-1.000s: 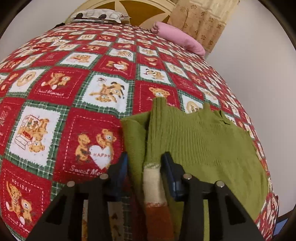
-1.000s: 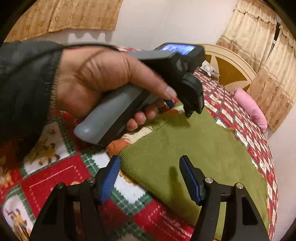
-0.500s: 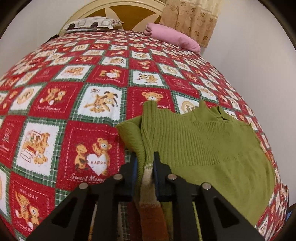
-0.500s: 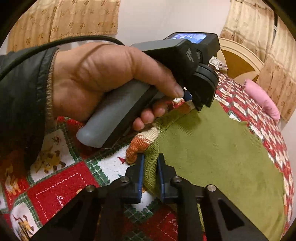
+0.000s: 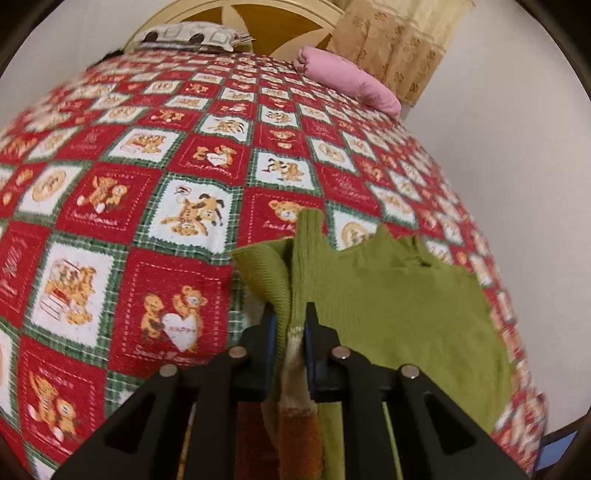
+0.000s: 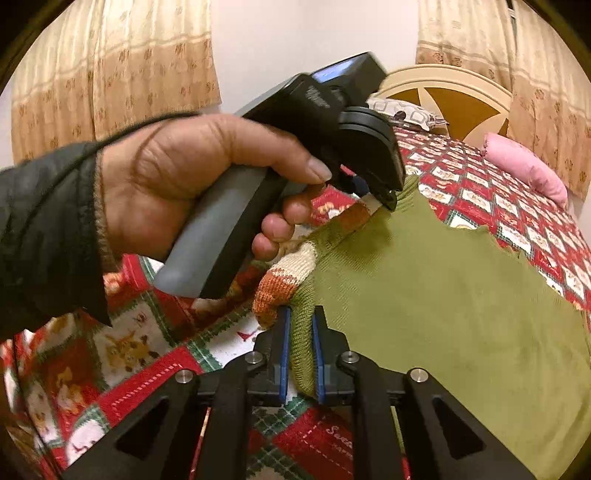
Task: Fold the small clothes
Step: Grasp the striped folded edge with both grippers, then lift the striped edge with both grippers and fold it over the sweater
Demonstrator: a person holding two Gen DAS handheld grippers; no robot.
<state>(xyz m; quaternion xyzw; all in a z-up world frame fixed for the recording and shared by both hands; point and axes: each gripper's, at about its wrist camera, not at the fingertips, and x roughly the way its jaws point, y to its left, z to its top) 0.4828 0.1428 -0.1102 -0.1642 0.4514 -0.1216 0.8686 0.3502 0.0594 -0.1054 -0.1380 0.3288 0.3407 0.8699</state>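
Olive-green knit sweater (image 5: 399, 306) spread across the near corner of a red, green and white teddy-bear quilt (image 5: 147, 206), close to the bed's right edge. Fine ribbing through the body, coarser rib on the sleeve (image 5: 308, 243) folded up along the left side, pointing toward the headboard. Cream-and-orange patterned cuff band (image 6: 284, 280) at the near end, bunched and lifted off the quilt. Neck opening (image 5: 417, 258) toward the far side, slightly puckered.

Left gripper (image 5: 290, 325) clamped tight on the sleeve, right where green gives way to the cream stripe; fabric pinched between both pads, jaws almost together. Seen from the right wrist too, held by a hand (image 6: 207, 184) in a dark sleeve, its tip pressed into the sweater's upper left edge.

Right gripper (image 6: 300, 332) clamped on a fold of the green hem, just beside the orange cuff; blue pads (image 6: 283, 347) squeezing a thick ridge of knit between them.

Pink pillow (image 5: 351, 83) and a patterned pillow (image 5: 188, 35) up at the headboard (image 6: 447, 96), well apart from the sweater. Beige curtains (image 6: 110, 70) behind.
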